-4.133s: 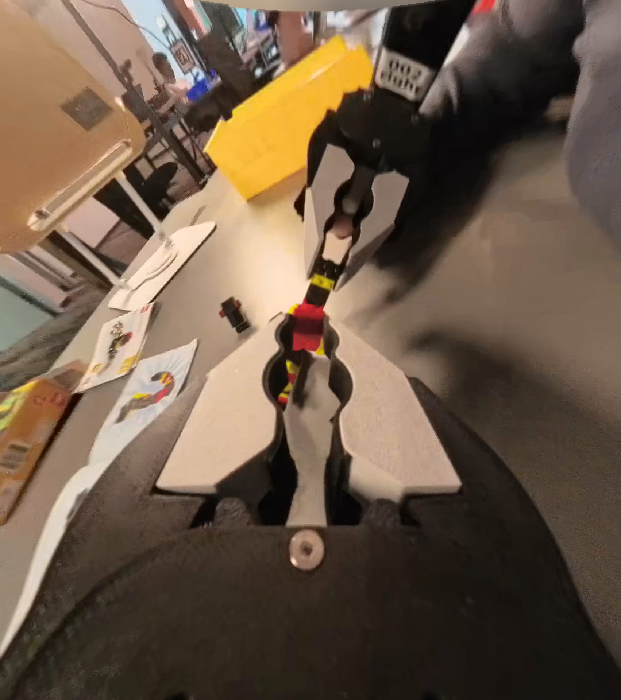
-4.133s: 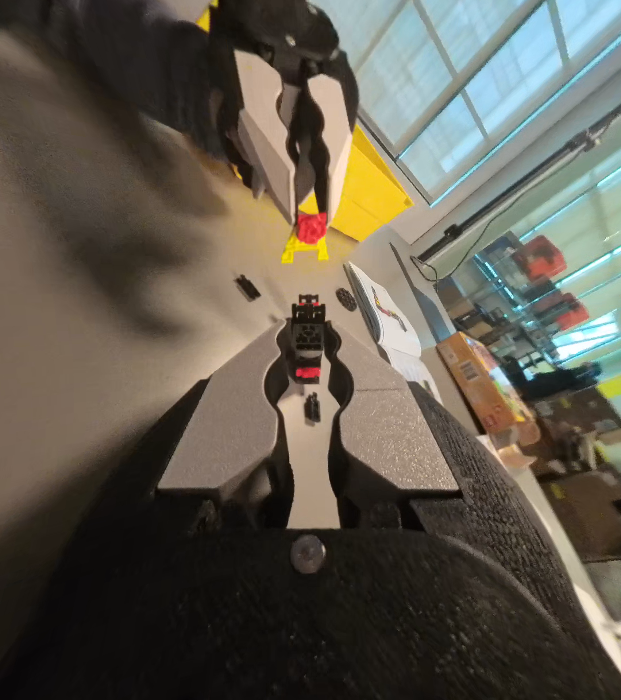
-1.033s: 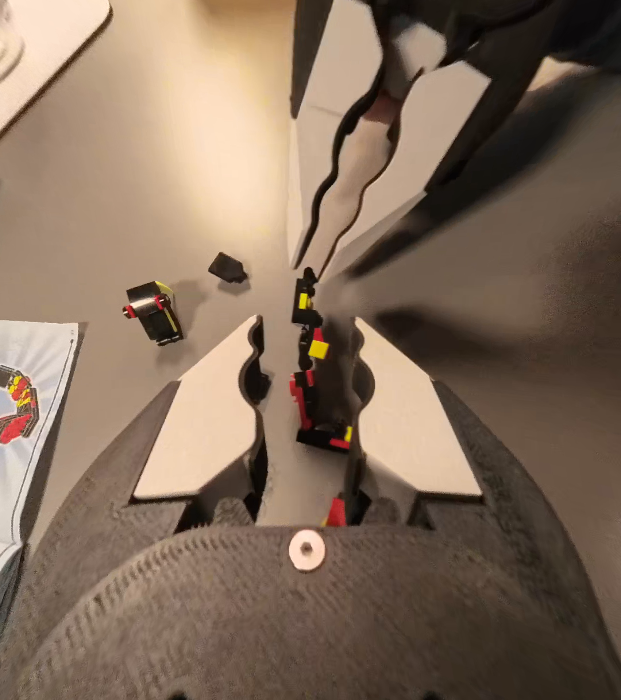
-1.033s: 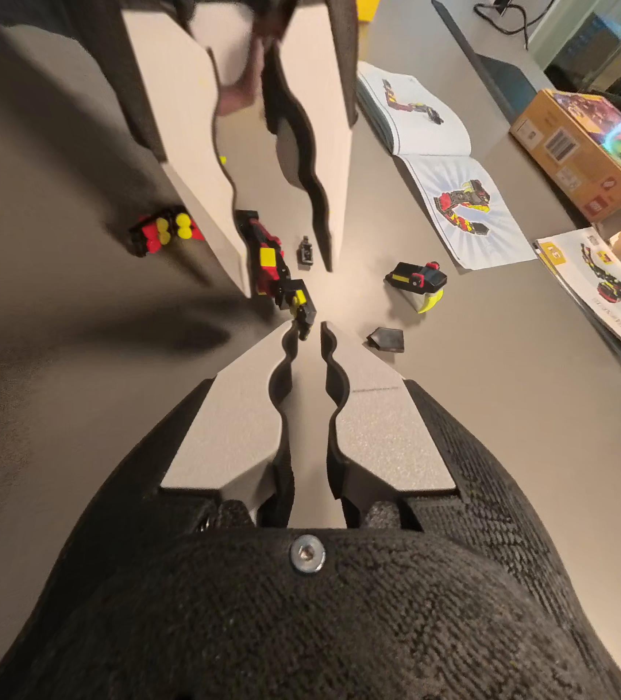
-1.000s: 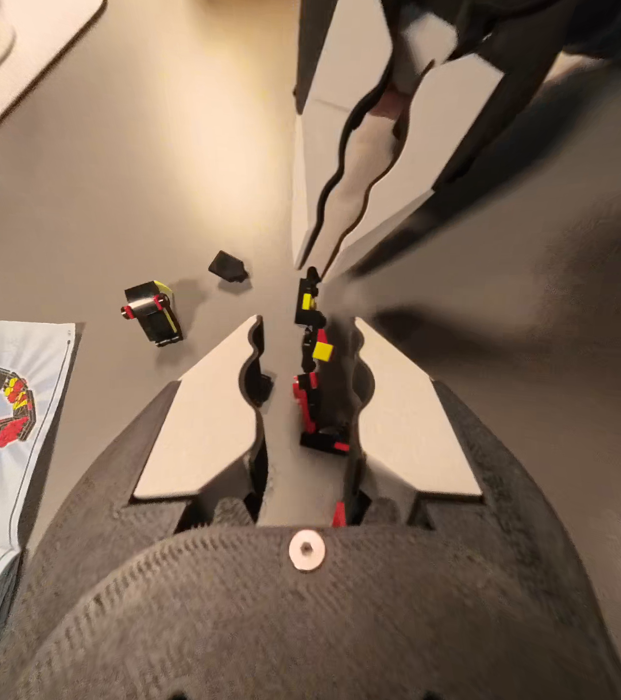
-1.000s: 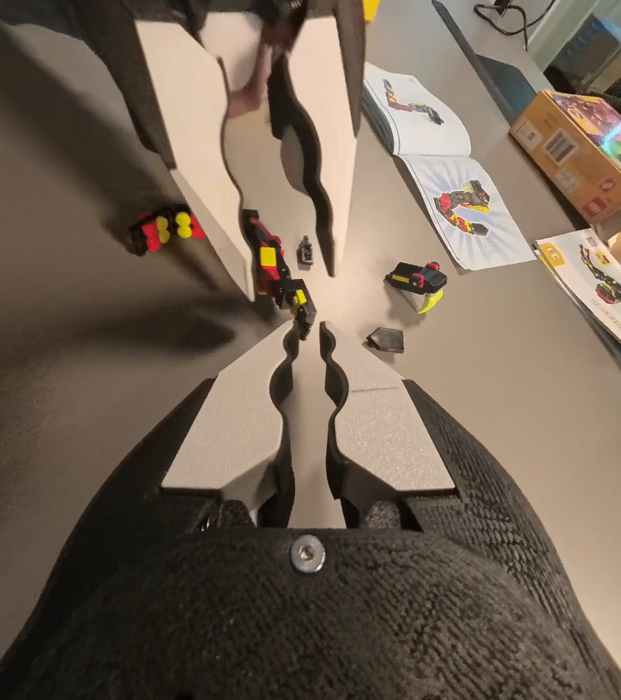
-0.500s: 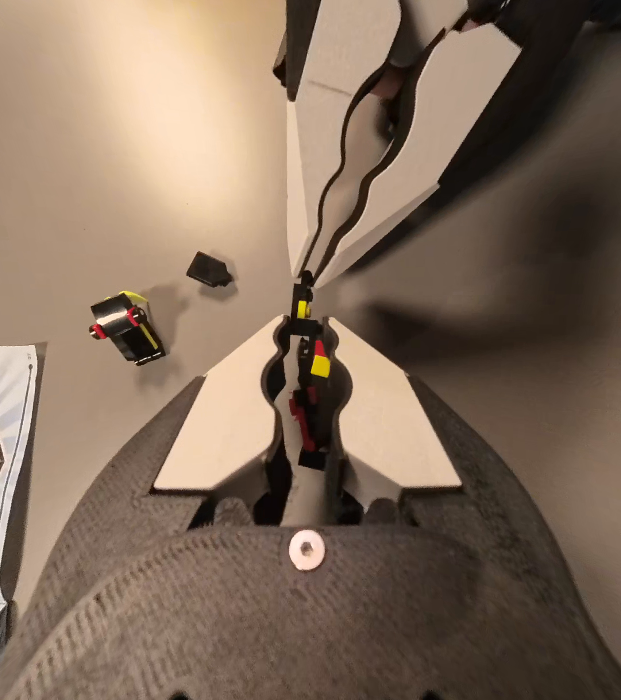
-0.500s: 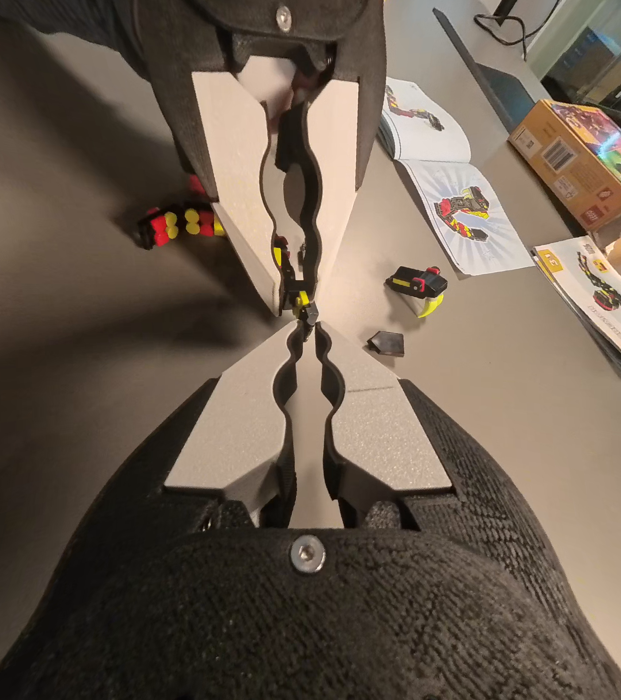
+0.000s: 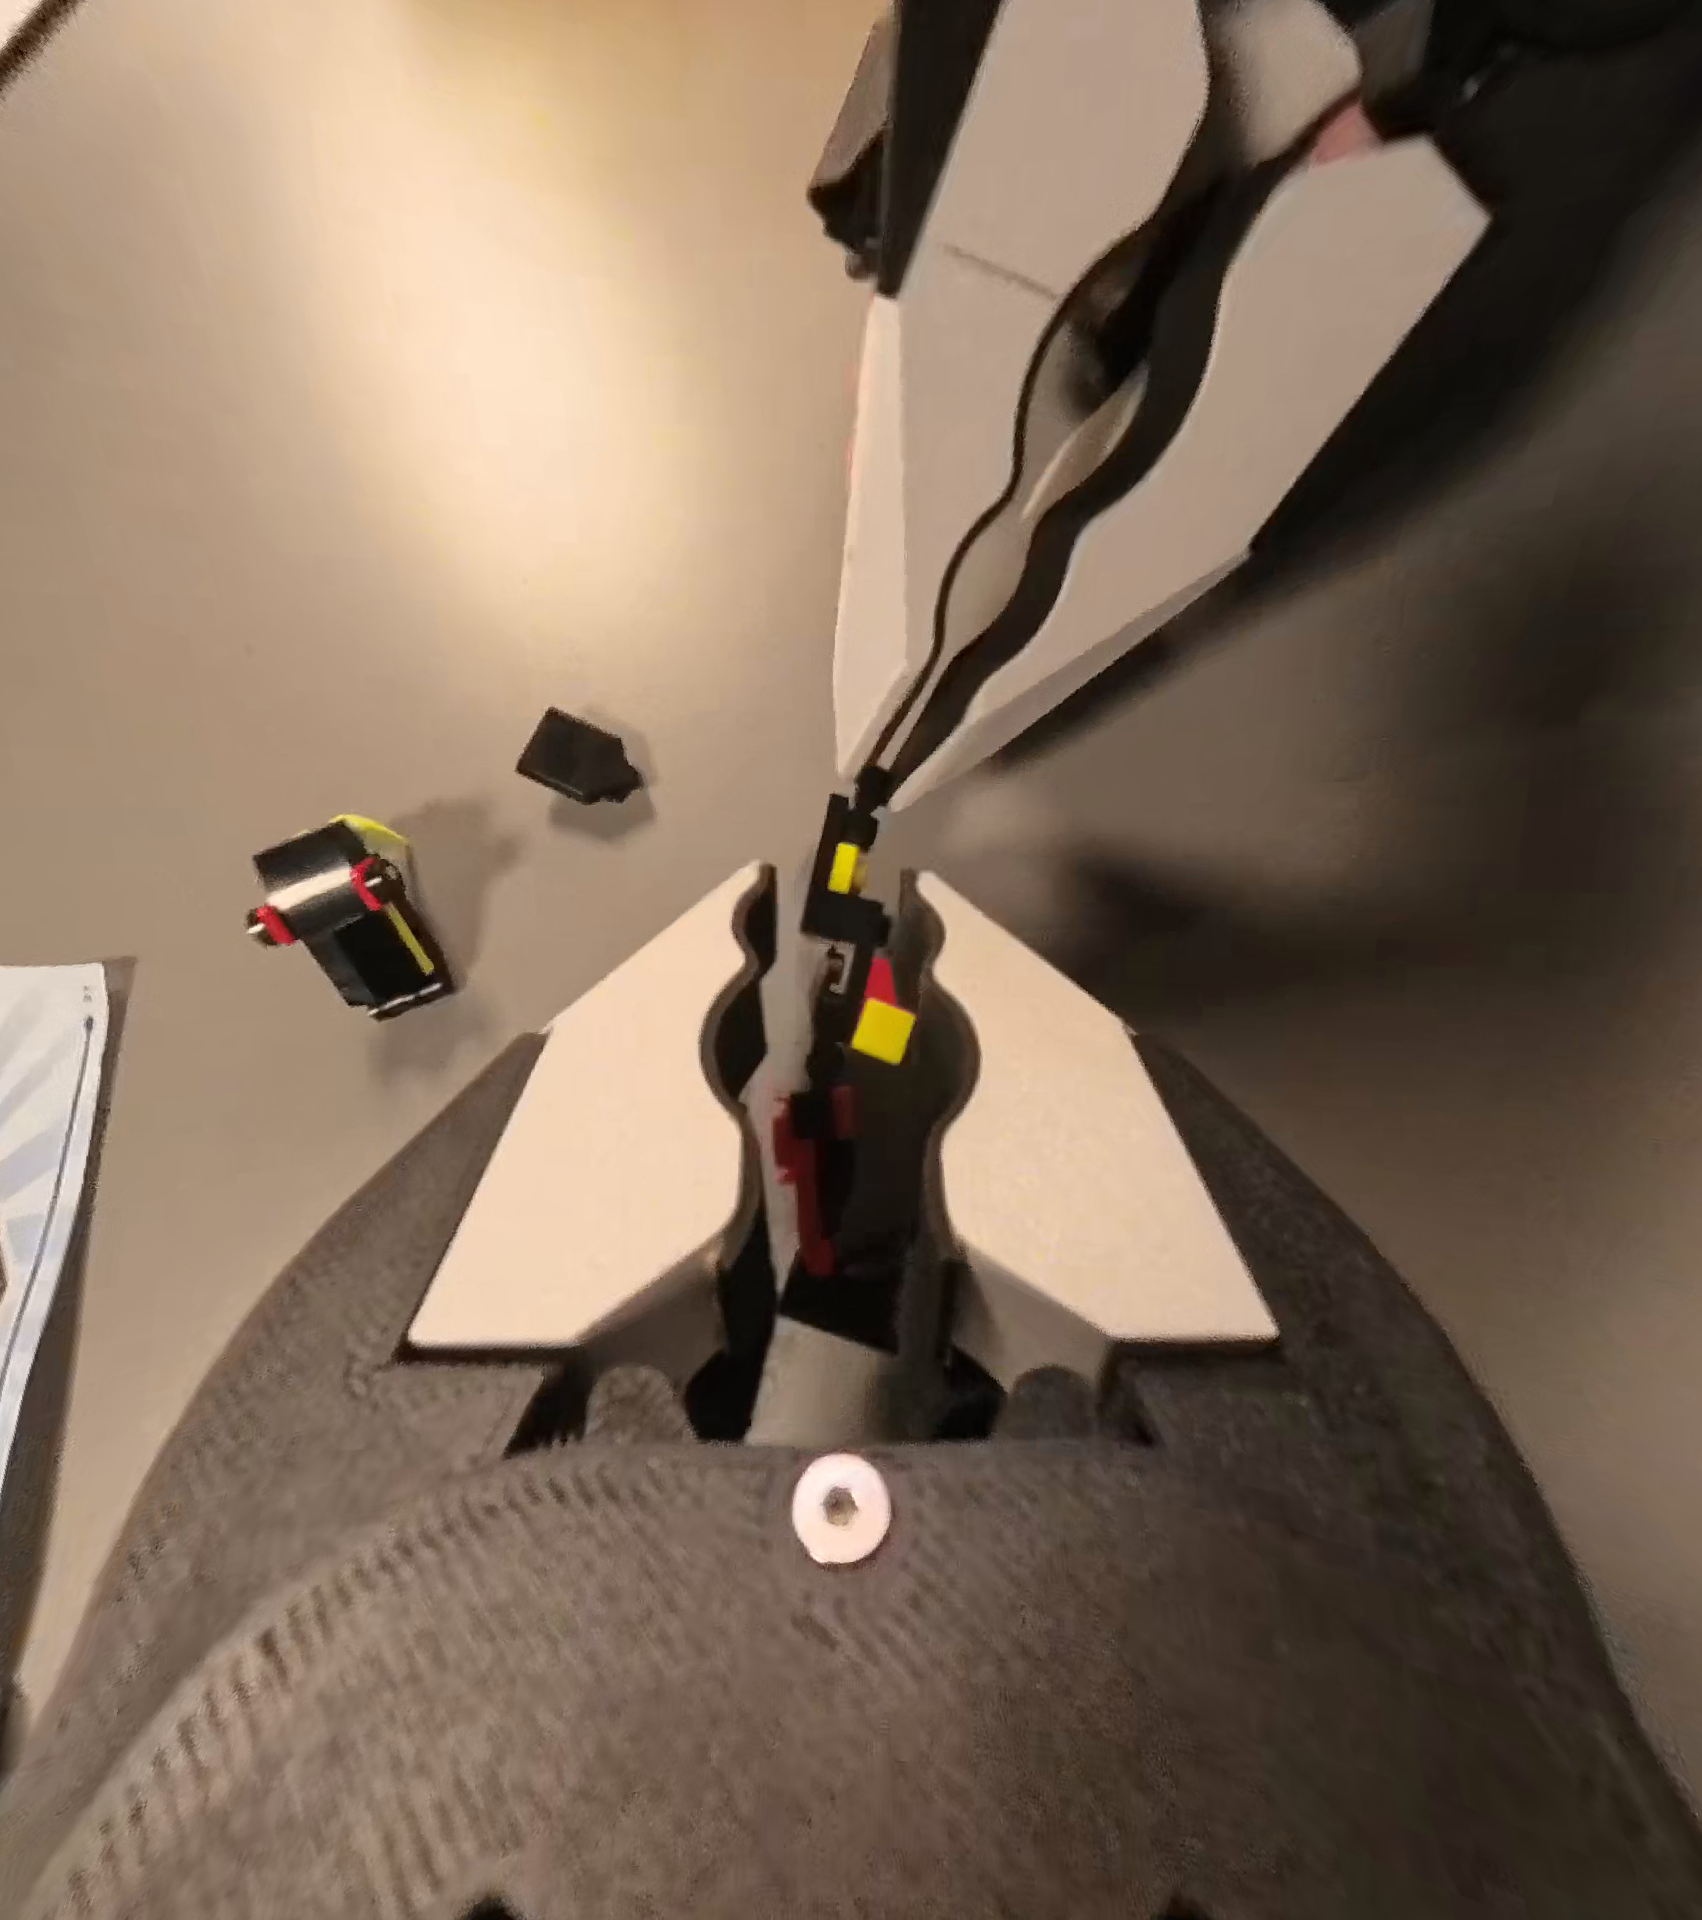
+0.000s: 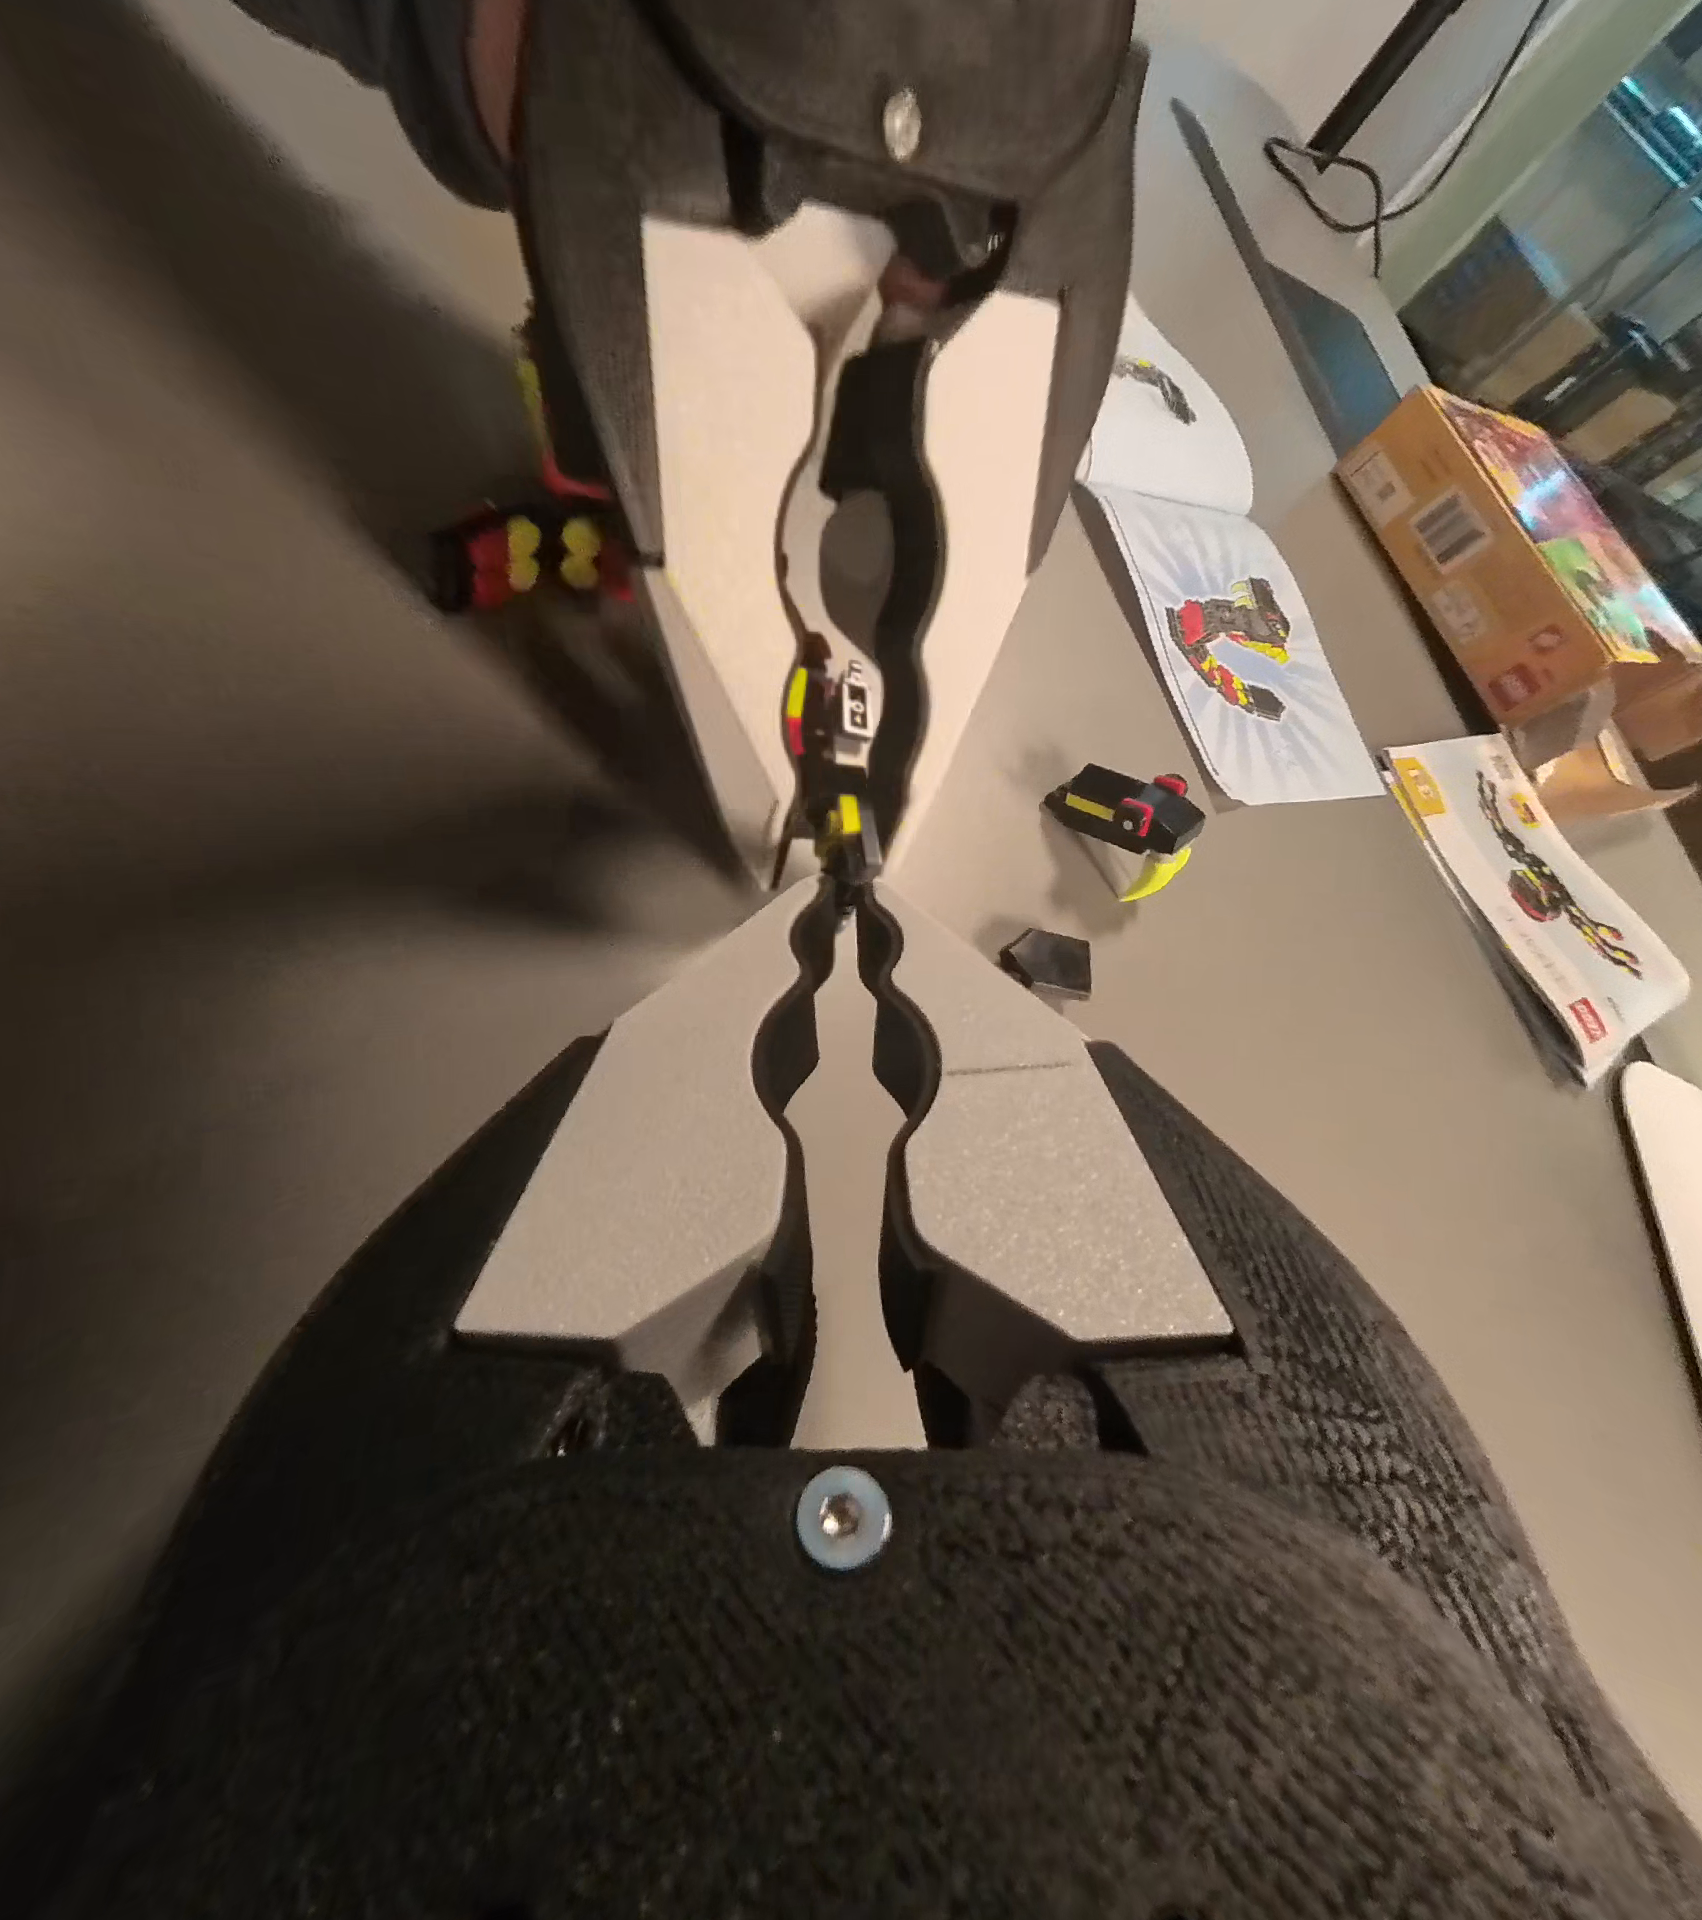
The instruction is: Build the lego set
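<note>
A loose black wedge-shaped brick [image 9: 577, 756] and a black block with red pins and a yellow claw [image 9: 348, 914] are lying at the left on the grey table [image 9: 307, 364], untouched. Right of them, above the table, the long black, red and yellow lego segment chain [image 9: 852, 1039] is being clamped along its length by the left gripper [image 9: 839, 883], while its far tip is being pinched between the closed fingers of the right gripper [image 10: 836, 896]. The joint would best be seated by keeping both grips in line and pressing gently, since twisting could pop the links.

Black-red-yellow lego chain [image 9: 842, 1039] pinched between both tools, off table.
</note>
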Tool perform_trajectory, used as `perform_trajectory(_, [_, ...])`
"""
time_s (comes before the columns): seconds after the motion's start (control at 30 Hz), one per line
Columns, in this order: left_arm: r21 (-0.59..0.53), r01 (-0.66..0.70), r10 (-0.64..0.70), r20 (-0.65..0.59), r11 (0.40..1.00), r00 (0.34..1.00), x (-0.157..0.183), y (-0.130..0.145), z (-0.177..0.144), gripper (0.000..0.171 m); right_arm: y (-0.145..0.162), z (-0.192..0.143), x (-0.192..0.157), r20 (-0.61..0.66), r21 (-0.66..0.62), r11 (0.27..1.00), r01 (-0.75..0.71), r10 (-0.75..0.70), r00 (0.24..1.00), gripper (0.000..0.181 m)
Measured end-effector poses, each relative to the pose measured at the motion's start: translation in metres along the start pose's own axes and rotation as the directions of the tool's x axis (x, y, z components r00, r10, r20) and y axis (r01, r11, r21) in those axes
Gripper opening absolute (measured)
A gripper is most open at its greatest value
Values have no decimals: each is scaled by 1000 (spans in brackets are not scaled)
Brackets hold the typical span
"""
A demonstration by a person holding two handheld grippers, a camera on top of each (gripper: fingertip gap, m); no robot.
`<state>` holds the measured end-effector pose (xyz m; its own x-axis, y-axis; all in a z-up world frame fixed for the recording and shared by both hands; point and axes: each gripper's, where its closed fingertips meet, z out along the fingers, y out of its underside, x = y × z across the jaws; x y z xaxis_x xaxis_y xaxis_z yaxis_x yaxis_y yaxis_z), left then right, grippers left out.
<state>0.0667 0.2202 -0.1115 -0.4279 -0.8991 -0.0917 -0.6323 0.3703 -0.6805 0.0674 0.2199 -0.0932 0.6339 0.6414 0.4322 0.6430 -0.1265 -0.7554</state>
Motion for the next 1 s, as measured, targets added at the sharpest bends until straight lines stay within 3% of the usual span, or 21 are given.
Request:
perform_trajectory(0.13, [-41,34,-36,-45,999,998,2,6,3,16,0,2,-2,-36,-12,998,70,-70,997,1])
perform_trajectory(0.3, [-36,122,-125,-73,992,989,0,9,1,15,-2,3,-6,-159,-86,916,392,-401,902,1])
perform_trajectory(0.37, [-30,129,-131,-76,991,988,-2,10,0,15,0,5,-11,-163,-112,883,456,-469,868,1])
perform_trajectory(0.47, [-29,121,-123,-73,992,990,-2,10,0,15,5,5,-12,-111,-83,960,268,-276,955,2])
perform_trajectory(0.57, [-26,127,-129,-76,992,989,-2,10,0,15,15,1,-2,-81,-100,993,68,-76,994,2])
perform_trajectory(0.73, [-25,110,-112,-74,994,991,-1,10,1,15,15,4,-4,42,-99,957,-273,278,960,16])
perform_trajectory(0.83, [-24,106,-108,-71,994,992,-1,10,1,15,7,7,-1,72,-69,936,-345,349,934,10])
perform_trajectory(1.0, [-16,90,-91,-70,996,993,-2,10,1,15,10,14,-3,67,-106,938,-329,337,939,7])
